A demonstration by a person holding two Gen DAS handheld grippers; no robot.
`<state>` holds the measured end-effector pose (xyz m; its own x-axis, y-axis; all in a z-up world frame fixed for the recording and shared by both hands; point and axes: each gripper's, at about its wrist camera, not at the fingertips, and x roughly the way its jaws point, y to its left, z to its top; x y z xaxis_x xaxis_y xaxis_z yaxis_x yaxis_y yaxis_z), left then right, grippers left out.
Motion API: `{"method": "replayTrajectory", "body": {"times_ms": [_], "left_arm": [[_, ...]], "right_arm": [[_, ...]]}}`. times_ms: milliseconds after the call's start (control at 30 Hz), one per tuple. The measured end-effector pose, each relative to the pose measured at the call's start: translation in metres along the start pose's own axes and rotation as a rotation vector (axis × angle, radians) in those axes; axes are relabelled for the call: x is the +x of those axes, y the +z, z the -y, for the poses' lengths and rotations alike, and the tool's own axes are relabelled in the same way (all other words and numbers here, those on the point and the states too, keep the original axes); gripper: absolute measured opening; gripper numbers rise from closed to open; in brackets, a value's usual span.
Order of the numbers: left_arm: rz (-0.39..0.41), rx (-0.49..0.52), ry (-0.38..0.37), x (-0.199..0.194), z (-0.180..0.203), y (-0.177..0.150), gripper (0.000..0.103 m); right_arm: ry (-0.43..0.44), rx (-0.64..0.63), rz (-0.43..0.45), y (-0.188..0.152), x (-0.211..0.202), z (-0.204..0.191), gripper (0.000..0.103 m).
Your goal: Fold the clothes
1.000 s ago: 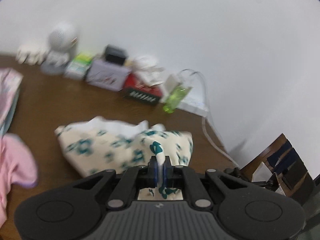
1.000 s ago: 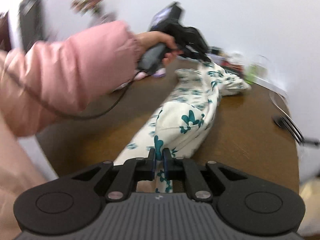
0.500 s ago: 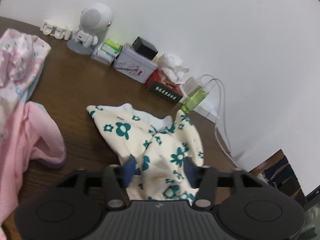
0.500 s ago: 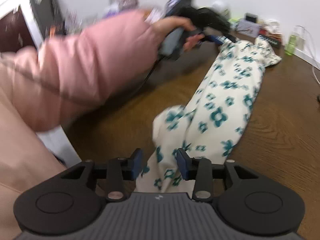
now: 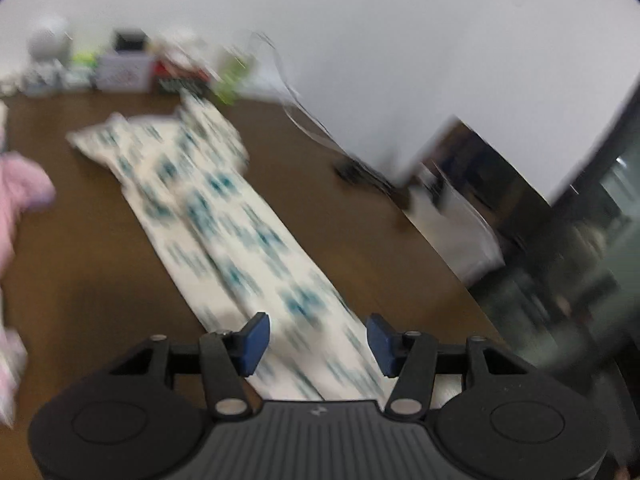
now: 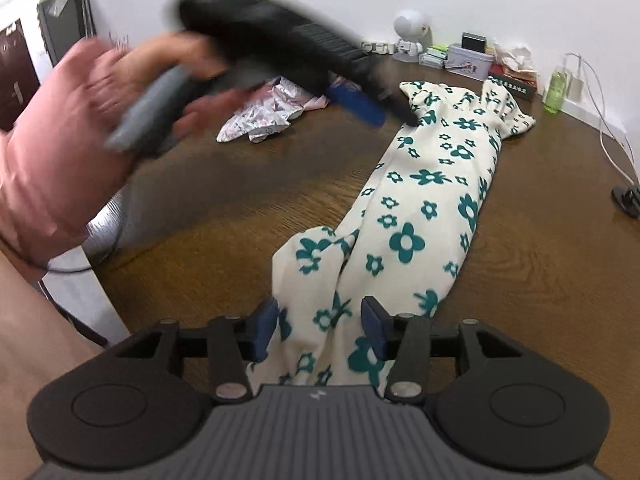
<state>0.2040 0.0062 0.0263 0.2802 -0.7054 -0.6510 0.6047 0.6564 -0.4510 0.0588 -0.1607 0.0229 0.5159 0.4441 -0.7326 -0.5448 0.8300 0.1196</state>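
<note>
Both grippers have let go of the floral garment point(image 6: 432, 200) since a second ago, when each was pinched on its cloth; it now lies stretched in a long strip on the brown table point(image 6: 224, 208). Right gripper point(image 6: 318, 326) has its blue-padded fingers spread apart, with the near end of the garment lying between and beneath them, not clamped. From there the cloth runs straight ahead and slightly right, ending in a bunched part near the far wall. Left gripper point(image 5: 318, 340) also stands with its fingers apart, the garment point(image 5: 224, 216) passing under the gap; that view is blurred, so touching cannot be told. In the right wrist view the left gripper appears ahead and to the left, blurred, held by a hand point(image 6: 132, 80) in a pink sleeve point(image 6: 52, 168). Beyond it lies a pale pink printed cloth point(image 6: 268, 116). Far ahead against the wall sit a white round speaker point(image 6: 408, 34), a small tin point(image 6: 468, 60) and a green bottle point(image 6: 554, 92).
</note>
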Motion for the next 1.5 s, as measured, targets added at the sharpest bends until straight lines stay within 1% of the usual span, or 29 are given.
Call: {"method": "replayTrajectory", "body": {"times_ms": [33, 100, 133, 167, 300, 433, 467, 533, 567, 600, 633, 700, 733, 767, 800, 833, 867, 933, 967, 1067, 1133, 1167, 1233, 1267, 1300, 1367, 1400, 1433, 1500], "left_arm": [[-0.024, 0.006, -0.014, 0.0, 0.008, -0.011, 0.052], [-0.053, 0.021, -0.02, 0.002, 0.019, -0.026, 0.051], [-0.061, 0.032, -0.018, 0.003, 0.025, -0.033, 0.05], [-0.066, 0.042, -0.013, 0.003, 0.029, -0.039, 0.046], [-0.078, 0.072, 0.031, 0.005, 0.046, -0.056, 0.046], [-0.088, 0.068, 0.086, 0.008, 0.055, -0.066, 0.045], [-0.088, 0.061, 0.097, 0.01, 0.055, -0.068, 0.043], [-0.083, 0.041, 0.11, 0.016, 0.054, -0.069, 0.035], [-0.081, 0.022, 0.102, 0.017, 0.052, -0.07, 0.025], [-0.079, -0.011, 0.084, 0.018, 0.048, -0.071, 0.017], [-0.074, -0.048, 0.07, 0.019, 0.044, -0.07, 0.015], [-0.054, -0.1, 0.045, 0.018, 0.037, -0.072, 0.01], [-0.039, -0.123, 0.031, 0.015, 0.034, -0.074, 0.009], [-0.019, -0.149, 0.008, 0.013, 0.032, -0.075, 0.009], [0.009, -0.184, -0.031, 0.009, 0.029, -0.076, 0.008], [0.037, -0.219, -0.07, 0.005, 0.027, -0.077, 0.008], [0.068, -0.26, -0.121, 0.001, 0.024, -0.079, 0.008], [0.147, -0.361, -0.255, -0.008, 0.016, -0.085, 0.007], [0.178, -0.399, -0.292, -0.009, 0.013, -0.091, 0.007], [0.222, -0.519, -0.349, -0.004, -0.002, -0.109, 0.007], [0.222, -0.559, -0.33, -0.001, -0.01, -0.116, 0.007], [0.221, -0.578, -0.321, 0.001, -0.013, -0.119, 0.01], [0.22, -0.618, -0.301, 0.004, -0.021, -0.126, 0.021], [0.223, -0.621, -0.279, 0.002, -0.022, -0.128, 0.037], [0.237, -0.584, -0.228, -0.006, -0.019, -0.124, 0.048], [0.267, -0.469, -0.124, -0.026, -0.006, -0.114, 0.053], [0.267, -0.412, -0.08, -0.035, 0.001, -0.109, 0.054], [0.249, -0.363, -0.045, -0.04, 0.009, -0.105, 0.054], [0.193, -0.283, 0.008, -0.045, 0.026, -0.098, 0.053]], "right_arm": [[-0.003, 0.007, 0.011, -0.003, -0.003, 0.0, 0.053], [-0.012, 0.021, 0.03, -0.009, -0.008, 0.0, 0.053], [-0.014, 0.027, 0.039, -0.012, -0.009, 0.0, 0.053], [-0.015, 0.032, 0.047, -0.015, -0.011, 0.0, 0.053], [-0.021, 0.054, 0.082, -0.026, -0.017, 0.0, 0.053], [-0.027, 0.076, 0.116, -0.038, -0.023, 0.0, 0.053], [-0.029, 0.082, 0.124, -0.04, -0.024, 0.0, 0.053], [-0.032, 0.093, 0.141, -0.046, -0.027, 0.0, 0.053], [-0.033, 0.098, 0.15, -0.049, -0.029, 0.0, 0.053], [-0.035, 0.104, 0.158, -0.052, -0.03, 0.0, 0.053], [-0.036, 0.109, 0.167, -0.054, -0.032, 0.0, 0.053], [-0.021, 0.165, 0.206, -0.059, -0.035, 0.007, 0.052], [-0.012, 0.2, 0.227, -0.062, -0.037, 0.011, 0.049], [0.0, 0.239, 0.246, -0.065, -0.039, 0.017, 0.043], [0.013, 0.28, 0.264, -0.067, -0.04, 0.023, 0.037], [0.031, 0.314, 0.267, -0.07, -0.039, 0.028, 0.019], [0.042, 0.341, 0.263, -0.073, -0.038, 0.032, 0.009], [0.062, 0.396, 0.264, -0.079, -0.035, 0.039, 0.007], [0.067, 0.424, 0.279, -0.083, -0.037, 0.041, 0.007], [0.075, 0.488, 0.316, -0.091, -0.041, 0.045, 0.007], [0.069, 0.488, 0.311, -0.094, -0.038, 0.043, 0.007], [0.074, 0.474, 0.303, -0.095, -0.037, 0.04, 0.007], [0.077, 0.436, 0.294, -0.093, -0.034, 0.035, 0.008], [0.071, 0.418, 0.296, -0.091, -0.035, 0.033, 0.009], [0.065, 0.4, 0.298, -0.09, -0.035, 0.03, 0.01], [0.053, 0.373, 0.303, -0.088, -0.037, 0.026, 0.014], [0.047, 0.365, 0.306, -0.087, -0.038, 0.025, 0.015], [0.041, 0.357, 0.31, -0.086, -0.039, 0.025, 0.015], [0.021, 0.329, 0.306, -0.085, -0.042, 0.021, 0.017]]}}
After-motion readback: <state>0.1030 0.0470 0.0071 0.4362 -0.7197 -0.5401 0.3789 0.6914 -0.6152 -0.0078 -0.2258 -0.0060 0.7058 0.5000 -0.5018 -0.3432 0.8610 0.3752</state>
